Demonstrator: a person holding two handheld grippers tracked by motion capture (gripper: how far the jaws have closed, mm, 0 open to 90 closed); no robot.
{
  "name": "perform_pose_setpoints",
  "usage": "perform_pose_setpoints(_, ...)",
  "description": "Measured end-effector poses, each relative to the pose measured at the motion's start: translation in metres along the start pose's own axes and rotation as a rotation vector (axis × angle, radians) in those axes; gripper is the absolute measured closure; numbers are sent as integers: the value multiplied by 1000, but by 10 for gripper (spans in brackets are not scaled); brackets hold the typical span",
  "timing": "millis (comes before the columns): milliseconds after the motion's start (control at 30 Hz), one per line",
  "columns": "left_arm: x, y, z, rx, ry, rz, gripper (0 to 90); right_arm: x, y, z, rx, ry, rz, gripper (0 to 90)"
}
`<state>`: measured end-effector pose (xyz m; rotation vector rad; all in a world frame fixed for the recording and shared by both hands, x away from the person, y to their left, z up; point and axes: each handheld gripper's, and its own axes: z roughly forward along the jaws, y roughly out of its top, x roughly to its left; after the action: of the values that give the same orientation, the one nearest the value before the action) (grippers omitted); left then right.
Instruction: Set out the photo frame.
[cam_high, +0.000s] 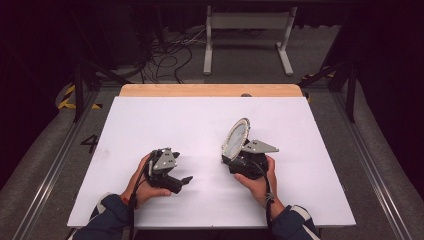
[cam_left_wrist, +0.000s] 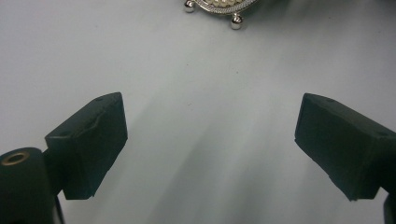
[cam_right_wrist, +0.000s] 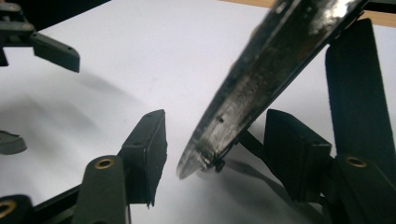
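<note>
At the bottom of the high view, two dark-sleeved forearms enter the frame, each hand holding a black two-jaw gripper over a white table (cam_high: 150, 120). The left gripper (cam_high: 186, 180), low and left of centre, points toward the right side of the frame, level with the tabletop. In the left gripper view its two black jaws stand wide apart at the lower left and lower right, with nothing but bare white surface between them.

Right of centre in the high view, the right gripper (cam_high: 235, 156) sits with a round, silver-framed mirror (cam_high: 236, 136) standing on edge between its jaws, tilted and rising toward the upper middle of the frame, its pale face turned to the left. In the right gripper view the mirror's edge (cam_right_wrist: 261, 79) runs as a blurred diagonal from the lower centre to the upper right, passing between the two black jaws. A clear gap shows between the left-hand jaw and the mirror's edge, so the jaws stand parted around it; whether the right-hand jaw touches it cannot be told. The other gripper appears at the upper left of that view.

At the top edge of the left gripper view, the mirror's beaded rim (cam_left_wrist: 219, 5) and two small silver ball feet are visible, well apart from the open jaws.

Beyond the white surface, a strip of bare wood (cam_high: 210, 90) marks the far edge, with cables (cam_high: 165, 60) and a white frame (cam_high: 247, 35) on the grey floor behind.
</note>
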<state>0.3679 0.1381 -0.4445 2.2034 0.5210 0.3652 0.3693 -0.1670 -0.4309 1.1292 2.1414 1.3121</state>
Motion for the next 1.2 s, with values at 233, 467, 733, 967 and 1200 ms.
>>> perform_pose_setpoints(233, -1, -1, 5, 34, 0, 29, 100, -1, -2, 7, 4, -22, 30, 489)
perform_pose_setpoints(467, -1, 0, 6, 38, -8, 27, 105, -4, -3, 4, 14, 6, 32, 521)
perform_pose_setpoints(733, -2, 0, 6, 37, -13, 30, 106, -7, -5, -2, 32, 46, 29, 546)
perform_pose_setpoints(967, -2, 1, 5, 34, -16, 36, 113, -9, -7, -8, 52, 76, 16, 572)
perform_pose_setpoints(1200, -4, 2, 4, 33, -21, 46, 118, -11, -8, -12, 58, 100, 5, 617)
